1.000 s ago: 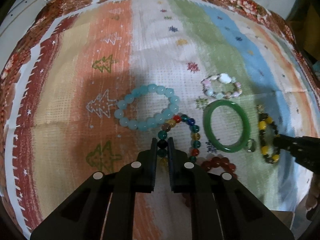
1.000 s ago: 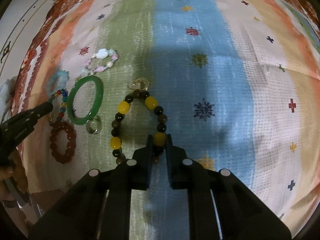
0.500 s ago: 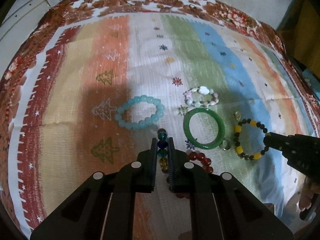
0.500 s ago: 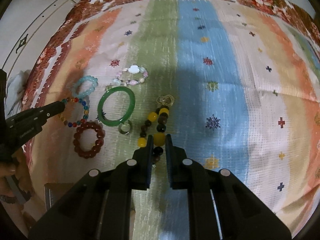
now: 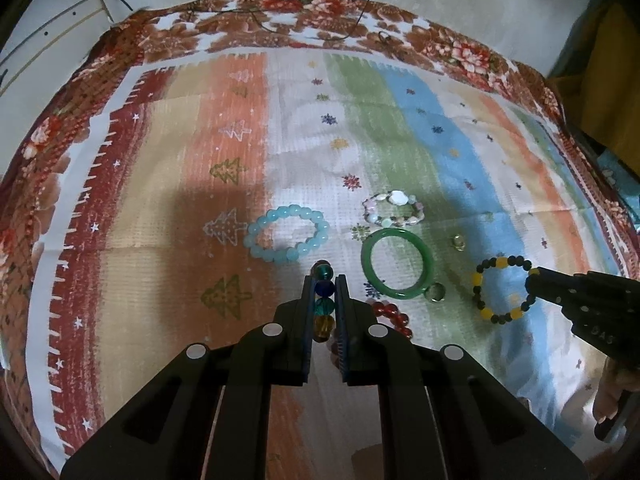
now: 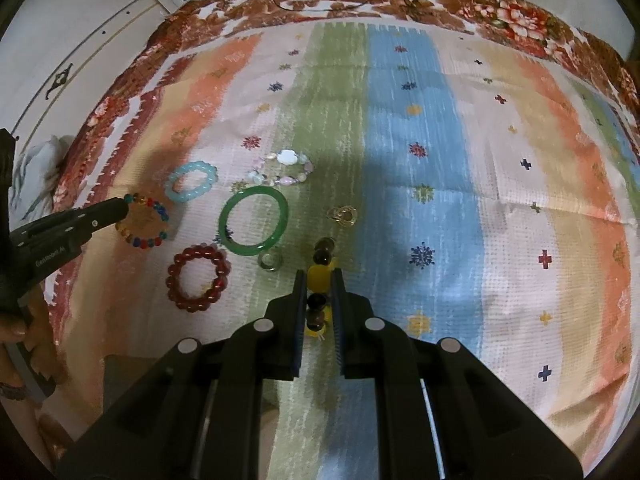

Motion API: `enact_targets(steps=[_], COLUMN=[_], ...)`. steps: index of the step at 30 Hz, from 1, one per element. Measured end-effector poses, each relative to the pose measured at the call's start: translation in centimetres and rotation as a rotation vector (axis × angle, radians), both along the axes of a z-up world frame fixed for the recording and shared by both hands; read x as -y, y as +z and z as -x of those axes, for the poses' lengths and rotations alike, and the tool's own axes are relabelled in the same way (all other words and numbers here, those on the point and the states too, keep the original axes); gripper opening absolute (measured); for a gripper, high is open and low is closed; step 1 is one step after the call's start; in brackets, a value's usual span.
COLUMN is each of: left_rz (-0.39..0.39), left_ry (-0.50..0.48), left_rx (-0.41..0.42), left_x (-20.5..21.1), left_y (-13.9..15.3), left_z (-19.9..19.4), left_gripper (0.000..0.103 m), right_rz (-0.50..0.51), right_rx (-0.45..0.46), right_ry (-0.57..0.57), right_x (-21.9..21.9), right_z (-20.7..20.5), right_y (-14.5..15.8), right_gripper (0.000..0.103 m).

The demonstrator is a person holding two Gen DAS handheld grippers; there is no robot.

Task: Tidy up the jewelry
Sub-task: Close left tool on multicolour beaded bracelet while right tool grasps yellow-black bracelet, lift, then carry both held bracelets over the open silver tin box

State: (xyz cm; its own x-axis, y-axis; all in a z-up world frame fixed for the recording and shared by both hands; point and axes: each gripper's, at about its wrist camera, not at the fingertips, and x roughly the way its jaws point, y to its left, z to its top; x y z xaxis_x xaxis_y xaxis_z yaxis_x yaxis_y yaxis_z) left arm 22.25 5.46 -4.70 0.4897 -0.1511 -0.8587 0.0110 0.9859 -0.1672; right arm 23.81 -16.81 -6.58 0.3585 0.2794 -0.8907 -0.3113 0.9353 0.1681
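Observation:
My left gripper point(image 5: 324, 280) is shut on a multicolour bead bracelet point(image 5: 324, 300) and holds it above the cloth; the bracelet also shows in the right wrist view point(image 6: 146, 222). My right gripper point(image 6: 318, 274) is shut on a yellow-and-black bead bracelet point(image 6: 319, 276), which hangs as a loop in the left wrist view point(image 5: 502, 294). On the striped cloth lie a light blue bead bracelet point(image 5: 288, 234), a green bangle point(image 5: 396, 264), a pastel shell bracelet point(image 5: 394, 208), a dark red bead bracelet point(image 6: 198, 278), a small silver ring point(image 6: 270, 261) and a gold ring point(image 6: 342, 214).
The striped cloth point(image 5: 168, 208) has a floral border point(image 5: 280, 28) at the far edge, against a white wall. A brown box edge point(image 6: 120, 392) shows at the lower left of the right wrist view. A hand point(image 6: 16, 320) holds the left gripper there.
Both grippers have risen and pulled back, each lifting its bracelet off the cloth. The jewelry on the cloth looks smaller and farther away.

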Motion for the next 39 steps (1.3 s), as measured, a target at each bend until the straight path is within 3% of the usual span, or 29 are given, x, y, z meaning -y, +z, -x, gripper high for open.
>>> enact_targets(steps=[14,22,39], left_rz=[0.031,0.045,0.073], left_ry=[-0.026,-0.053,-0.138], left_rx=[0.068,0.122,0.194], left_x=[1.0,2.0,4.7], left_y=[3.3,4.9,7.1], left_z=[3.1,6.0,11.4], left_gripper=[0.009,0.009,0.009], right_rz=[-0.058,-0.075,-0.135], right_rx=[0.071,0.145,0.200], right_ry=[0.009,0.069,0.157], right_x=[0.4,-0.7,-1.9], right_z=[3.1,6.2,11.9], right_y=[3.7,6.5,8.8], right_gripper=[0.013,0.013,0.013])
